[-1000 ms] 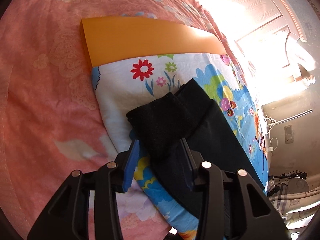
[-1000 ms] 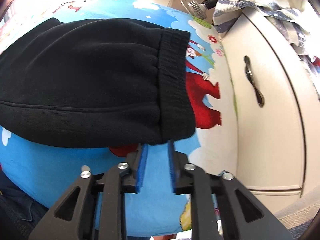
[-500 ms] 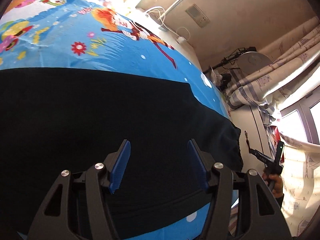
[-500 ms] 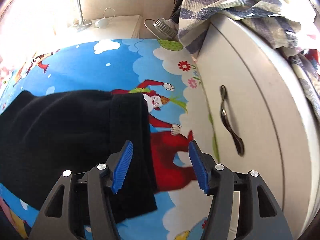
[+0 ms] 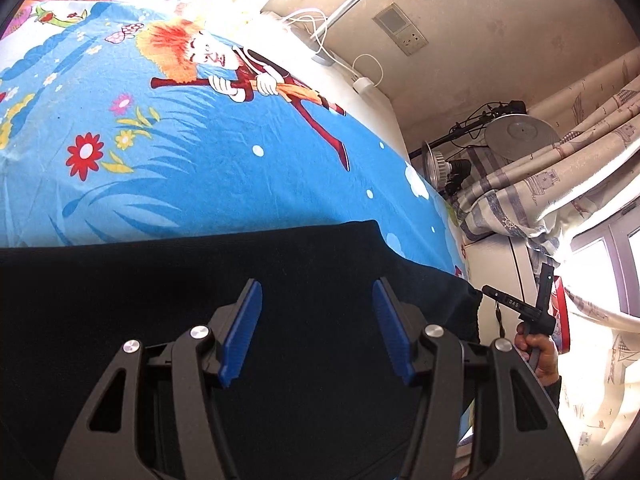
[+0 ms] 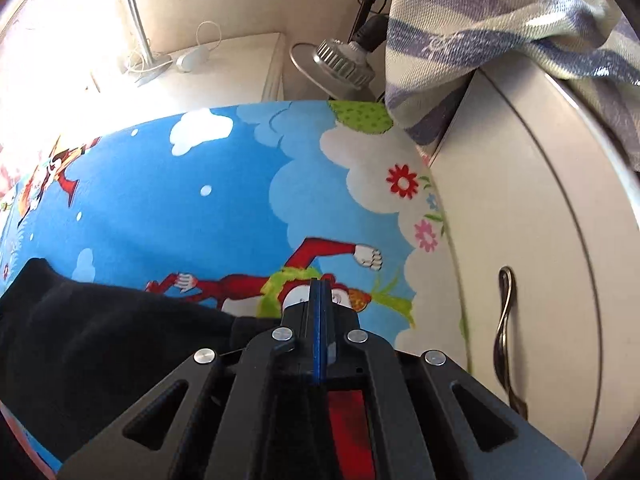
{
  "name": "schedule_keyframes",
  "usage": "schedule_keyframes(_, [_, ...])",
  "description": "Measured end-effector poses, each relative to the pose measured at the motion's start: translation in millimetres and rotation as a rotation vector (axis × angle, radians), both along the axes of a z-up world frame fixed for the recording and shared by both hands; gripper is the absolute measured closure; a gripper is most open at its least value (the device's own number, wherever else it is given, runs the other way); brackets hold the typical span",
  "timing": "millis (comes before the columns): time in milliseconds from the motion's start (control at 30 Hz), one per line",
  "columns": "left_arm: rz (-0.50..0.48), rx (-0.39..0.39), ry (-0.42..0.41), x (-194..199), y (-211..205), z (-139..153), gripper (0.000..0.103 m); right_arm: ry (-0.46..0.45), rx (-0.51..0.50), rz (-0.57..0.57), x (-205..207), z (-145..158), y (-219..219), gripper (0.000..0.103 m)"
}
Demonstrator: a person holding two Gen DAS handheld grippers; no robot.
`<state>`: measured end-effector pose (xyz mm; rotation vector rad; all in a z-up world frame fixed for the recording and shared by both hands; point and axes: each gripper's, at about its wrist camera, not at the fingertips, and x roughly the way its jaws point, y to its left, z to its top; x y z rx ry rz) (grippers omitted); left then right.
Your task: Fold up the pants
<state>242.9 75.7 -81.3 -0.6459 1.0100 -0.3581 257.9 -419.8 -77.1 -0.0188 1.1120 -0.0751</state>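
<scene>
Black pants (image 5: 280,272) lie flat on a blue cartoon bedsheet (image 5: 200,160). My left gripper (image 5: 316,292) hovers open over the dark cloth, and nothing sits between its blue pads (image 5: 240,332). In the right wrist view the pants (image 6: 100,340) fill the lower left, their edge running under the gripper's body. My right gripper (image 6: 319,292) is shut, pads pressed together over the sheet (image 6: 200,208), with no cloth showing between them. The left wrist view shows a hand (image 5: 538,354) holding the right gripper at the pants' far right end.
A white cabinet (image 6: 520,220) with a metal handle (image 6: 505,340) stands close along the bed's right side, with a striped cloth (image 6: 480,40) draped over it. A fan (image 6: 340,60) and a white nightstand (image 6: 224,68) stand beyond the bed. Patterned curtains (image 5: 580,152) hang at the right.
The left gripper let go of the pants' cuff near the orange board, swung across over the pants' body and widened. The right gripper opened beside the waistband, shifted right, then shut.
</scene>
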Motion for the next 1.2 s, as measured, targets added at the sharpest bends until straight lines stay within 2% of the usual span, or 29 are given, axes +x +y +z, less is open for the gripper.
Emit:
schedule_keyframes(100, [-0.002, -0.006, -0.029, 2, -5, 9, 0.046, -0.007, 0.043, 0.009, -8, 4, -9, 0.103])
schedule_keyframes(133, [-0.009, -0.008, -0.04, 0, -9, 12, 0.046, -0.015, 0.06, 0.003, -14, 7, -13, 0.096])
schedule_keyframes(200, [-0.033, -0.014, -0.054, -2, -17, 13, 0.045, 0.01, 0.112, -0.011, -27, 7, -19, 0.056])
schedule_keyframes(233, [-0.047, -0.014, -0.053, -3, -22, 12, 0.045, 0.022, 0.136, -0.02, -35, 5, -21, 0.016])
schedule_keyframes(267, [-0.059, -0.01, -0.045, -3, -27, 10, 0.045, 0.009, 0.155, -0.015, -43, 5, -20, 0.014])
schedule_keyframes(300, [-0.065, -0.009, -0.035, -2, -30, 7, 0.045, 0.005, 0.163, 0.001, -48, 4, -17, 0.015])
schedule_keyframes(367, [-0.072, -0.017, -0.024, 0, -38, 5, 0.045, 0.02, 0.176, 0.003, -48, -2, -13, 0.031])
schedule_keyframes(433, [-0.083, -0.019, -0.026, -1, -46, 5, 0.045, 0.044, 0.225, -0.002, -41, -10, -13, 0.039])
schedule_keyframes(567, [-0.114, -0.021, -0.039, -8, -58, 9, 0.043, 0.113, 0.267, 0.01, -22, -33, -9, 0.042])
schedule_keyframes(600, [-0.119, -0.02, -0.04, -9, -59, 9, 0.043, 0.112, 0.269, 0.01, -21, -34, -8, 0.05])
schedule_keyframes(667, [-0.117, -0.02, -0.031, -11, -59, 7, 0.042, 0.113, 0.281, 0.032, -19, -31, -2, 0.073])
schedule_keyframes(733, [-0.109, -0.019, -0.018, -10, -57, 2, 0.042, 0.106, 0.221, 0.092, -18, -19, 15, 0.079])
schedule_keyframes(800, [-0.103, -0.015, 0.002, -8, -56, -5, 0.042, 0.086, 0.185, 0.108, -11, -5, 23, 0.081])
schedule_keyframes(900, [-0.101, -0.021, 0.013, -5, -56, -8, 0.042, 0.062, 0.202, 0.112, 4, 7, 21, 0.082])
schedule_keyframes(967, [-0.103, -0.027, -0.004, -5, -55, -5, 0.042, 0.071, 0.164, 0.115, 10, -7, 20, 0.083])
schedule_keyframes(1067, [-0.094, -0.031, -0.023, -7, -53, -2, 0.042, 0.089, 0.138, 0.096, 9, -45, 12, 0.082])
schedule_keyframes(1133, [-0.086, -0.025, -0.025, -10, -51, -2, 0.042, 0.035, 0.125, 0.078, 0, -47, 8, 0.08])
schedule_keyframes(1200, [-0.082, -0.012, -0.027, -14, -47, -2, 0.042, -0.01, 0.108, 0.048, -14, -37, 5, 0.078])
